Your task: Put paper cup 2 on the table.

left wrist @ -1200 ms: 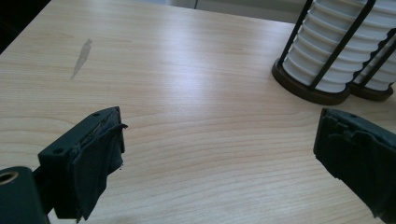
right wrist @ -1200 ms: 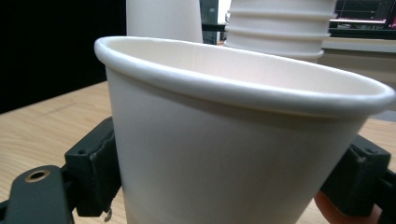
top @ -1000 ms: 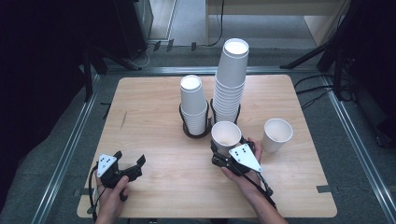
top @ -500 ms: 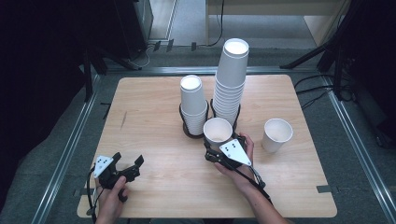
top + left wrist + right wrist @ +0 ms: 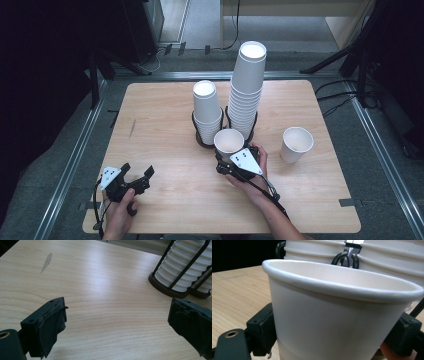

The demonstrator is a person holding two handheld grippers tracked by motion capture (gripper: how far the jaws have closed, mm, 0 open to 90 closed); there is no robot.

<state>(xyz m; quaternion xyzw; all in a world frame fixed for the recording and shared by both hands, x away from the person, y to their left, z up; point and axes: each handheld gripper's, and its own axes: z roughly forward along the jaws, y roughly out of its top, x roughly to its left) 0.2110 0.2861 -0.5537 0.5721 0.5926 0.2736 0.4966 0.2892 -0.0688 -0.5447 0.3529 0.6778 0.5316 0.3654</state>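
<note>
A white paper cup (image 5: 229,141) stands upright in my right gripper (image 5: 226,158), just in front of the two cup stacks. In the right gripper view the cup (image 5: 337,315) sits between both black jaws, which press on its lower wall, so that gripper (image 5: 332,342) is shut on it. My left gripper (image 5: 137,170) rests low at the table's front left, open. In the left gripper view its jaws stand wide apart over bare wood with nothing between them (image 5: 120,323).
A short cup stack (image 5: 206,107) and a tall cup stack (image 5: 247,87) stand in black wire holders (image 5: 200,140) at the table's middle. A single loose cup (image 5: 296,144) stands upright to the right. The wooden table (image 5: 160,115) has metal rails along its sides.
My right gripper has carried the cup a little to the left, closer to the front of the stacks. The left gripper has stayed where it was.
</note>
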